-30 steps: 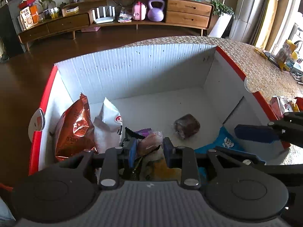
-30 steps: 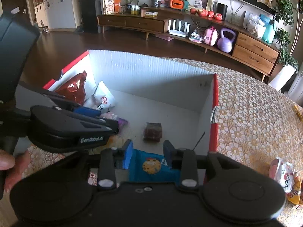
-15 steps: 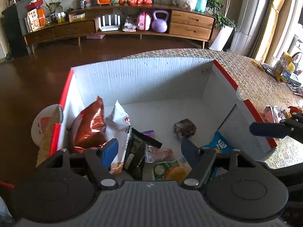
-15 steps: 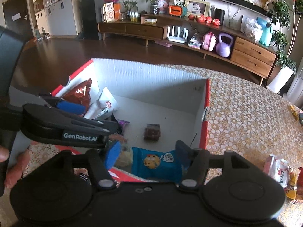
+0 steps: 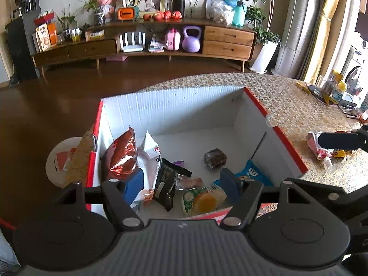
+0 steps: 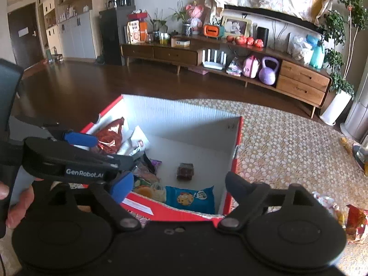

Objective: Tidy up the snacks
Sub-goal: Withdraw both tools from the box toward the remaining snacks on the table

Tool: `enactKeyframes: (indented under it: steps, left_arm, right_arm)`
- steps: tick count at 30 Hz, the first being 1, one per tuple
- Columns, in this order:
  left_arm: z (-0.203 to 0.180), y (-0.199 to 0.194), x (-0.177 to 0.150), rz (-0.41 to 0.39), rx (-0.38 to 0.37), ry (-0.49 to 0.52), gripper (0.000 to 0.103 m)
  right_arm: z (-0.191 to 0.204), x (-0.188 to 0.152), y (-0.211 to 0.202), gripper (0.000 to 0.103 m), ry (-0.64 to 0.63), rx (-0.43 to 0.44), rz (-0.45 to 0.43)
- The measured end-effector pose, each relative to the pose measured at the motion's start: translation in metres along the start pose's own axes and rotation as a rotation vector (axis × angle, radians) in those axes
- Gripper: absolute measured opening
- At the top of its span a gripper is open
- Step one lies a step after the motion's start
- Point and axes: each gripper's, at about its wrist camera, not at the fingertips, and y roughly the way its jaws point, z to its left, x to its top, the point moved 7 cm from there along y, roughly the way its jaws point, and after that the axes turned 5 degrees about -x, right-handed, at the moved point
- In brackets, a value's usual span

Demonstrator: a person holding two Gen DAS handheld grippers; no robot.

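Observation:
A red and white cardboard box (image 5: 170, 112) (image 6: 188, 115) stands on the table and holds several snacks: a copper bag (image 5: 122, 156), a white bag (image 5: 149, 151), a black packet (image 5: 166, 184), a green-orange packet (image 5: 202, 200), a brown cake (image 5: 215, 158) (image 6: 185, 171) and a blue cookie pack (image 5: 253, 172) (image 6: 189, 197). My left gripper (image 5: 181, 184) is open and empty above the box's near edge. My right gripper (image 6: 179, 187) is open and empty above the blue pack. The left gripper shows in the right wrist view (image 6: 76, 158).
Loose snack packets lie on the tablecloth right of the box (image 5: 322, 147) (image 6: 340, 214). Bottles and clutter stand at the table's far right (image 5: 333, 89). A round stool (image 5: 66, 158) stands left of the box. A wooden sideboard (image 5: 142, 43) lines the far wall.
Both grippers have opened and pulled back and up from the box. The left let go of a small packet, the right of the blue cookie pack; both now lie inside.

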Motion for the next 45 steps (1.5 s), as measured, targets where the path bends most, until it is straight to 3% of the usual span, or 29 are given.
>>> enactKeyframes:
  steps: [5, 13, 16, 21, 25, 30, 37, 45]
  left_arm:
    - [-0.007, -0.019, 0.000, -0.025, -0.010, 0.002, 0.073]
    - [-0.035, -0.044, -0.005, -0.063, -0.039, 0.037, 0.073]
    - [-0.051, -0.052, -0.007, -0.081, -0.042, 0.056, 0.084]
    - [-0.081, -0.063, -0.009, -0.117, -0.069, 0.094, 0.085]
    - [-0.110, -0.065, -0.009, -0.131, -0.112, 0.109, 0.088]
    - [-0.146, -0.059, -0.010, -0.146, -0.170, 0.132, 0.103]
    - [-0.200, -0.036, -0.008, -0.129, -0.249, 0.150, 0.103]
    - [-0.241, 0.002, 0.000, -0.128, -0.247, 0.145, 0.103]
  right_arm:
    - [-0.004, -0.001, -0.023, 0.098, 0.011, 0.000, -0.031]
    - [-0.020, -0.009, -0.061, 0.103, 0.051, 0.010, -0.069]
    - [-0.029, -0.013, -0.074, 0.103, 0.075, 0.017, -0.081]
    - [-0.048, -0.021, -0.093, 0.103, 0.090, 0.009, -0.109]
    - [-0.073, -0.032, -0.109, 0.103, 0.105, -0.022, -0.132]
    - [-0.110, -0.051, -0.125, 0.103, 0.148, -0.066, -0.136]
    - [-0.166, -0.088, -0.139, 0.103, 0.191, -0.160, -0.124]
    - [-0.228, -0.125, -0.144, 0.103, 0.244, -0.293, -0.117]
